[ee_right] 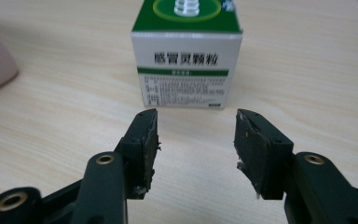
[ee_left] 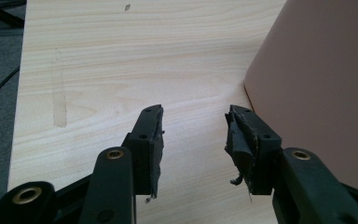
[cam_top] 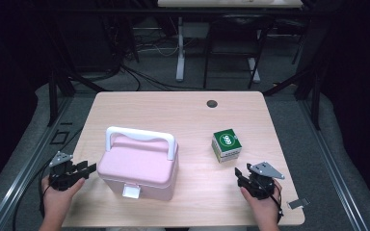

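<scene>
Two containers sit on a pale wooden table [cam_top: 183,108], seen from above: a pink plastic case [cam_top: 138,166] with a white carrying handle and a white front latch, and a small green and white cardboard box [cam_top: 227,144]. Both are closed, so their contents cannot be seen. The pink case stands left of centre, near the table's front edge. The cardboard box stands well apart from it, to the right of centre, turned at a slight angle, with a round green and white design on its top.

A person's hands come in from the bottom edge, each holding a black two-jaw gripper. The left gripper [cam_top: 87,168] lies just beside the left side of the pink case; in the left gripper view [ee_left: 194,135] its jaws stand apart with only bare table between them, and the case's pink wall [ee_left: 317,84] is close to one jaw. The right gripper [cam_top: 239,174] rests near the front right of the table, pointing at the cardboard box. In the right gripper view [ee_right: 195,140] its jaws also stand apart and hold nothing, with the box [ee_right: 186,56] just beyond their tips, printed side facing them.
</scene>
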The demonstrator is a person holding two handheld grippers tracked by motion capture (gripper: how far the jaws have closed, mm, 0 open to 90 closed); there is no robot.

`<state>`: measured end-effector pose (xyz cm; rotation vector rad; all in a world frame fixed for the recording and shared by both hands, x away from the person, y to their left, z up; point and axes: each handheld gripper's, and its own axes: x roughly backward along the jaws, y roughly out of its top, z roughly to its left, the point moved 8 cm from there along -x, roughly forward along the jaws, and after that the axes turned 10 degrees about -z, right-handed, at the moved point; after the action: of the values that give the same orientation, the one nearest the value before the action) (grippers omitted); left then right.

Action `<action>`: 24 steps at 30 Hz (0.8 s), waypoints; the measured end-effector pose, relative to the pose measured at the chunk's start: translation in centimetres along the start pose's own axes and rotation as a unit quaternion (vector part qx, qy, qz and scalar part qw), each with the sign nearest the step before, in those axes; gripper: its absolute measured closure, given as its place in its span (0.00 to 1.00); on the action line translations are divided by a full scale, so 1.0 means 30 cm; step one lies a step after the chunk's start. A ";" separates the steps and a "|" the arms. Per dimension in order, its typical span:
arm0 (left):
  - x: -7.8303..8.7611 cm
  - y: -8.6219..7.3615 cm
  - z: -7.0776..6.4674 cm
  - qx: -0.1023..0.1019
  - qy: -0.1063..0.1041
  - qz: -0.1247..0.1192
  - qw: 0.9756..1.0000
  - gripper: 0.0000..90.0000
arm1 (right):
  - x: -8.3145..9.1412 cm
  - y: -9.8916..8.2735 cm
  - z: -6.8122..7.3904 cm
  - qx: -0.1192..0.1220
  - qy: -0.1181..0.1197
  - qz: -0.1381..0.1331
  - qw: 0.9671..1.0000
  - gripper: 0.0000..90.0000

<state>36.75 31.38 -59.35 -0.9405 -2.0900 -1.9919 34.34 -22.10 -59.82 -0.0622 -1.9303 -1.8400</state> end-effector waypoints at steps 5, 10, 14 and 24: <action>-0.007 -0.005 -0.006 0.000 -0.010 0.007 1.000 0.66 | -0.027 -0.015 0.023 0.013 0.005 0.009 1.000 0.57; 0.003 0.007 -0.011 0.008 -0.017 -0.001 1.000 0.69 | -0.029 -0.027 0.030 0.007 0.012 0.025 1.000 0.63; 0.000 0.006 -0.015 0.013 -0.022 0.002 1.000 0.71 | -0.029 -0.030 0.030 0.007 0.014 0.027 1.000 0.61; -0.004 0.011 -0.026 0.016 -0.030 -0.001 0.999 0.74 | -0.030 -0.027 0.040 0.010 0.015 0.026 1.000 0.59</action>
<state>36.74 30.58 -59.02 -1.0056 -2.1483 -1.9478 34.50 -20.79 -60.89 -0.0765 -1.9088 -1.7786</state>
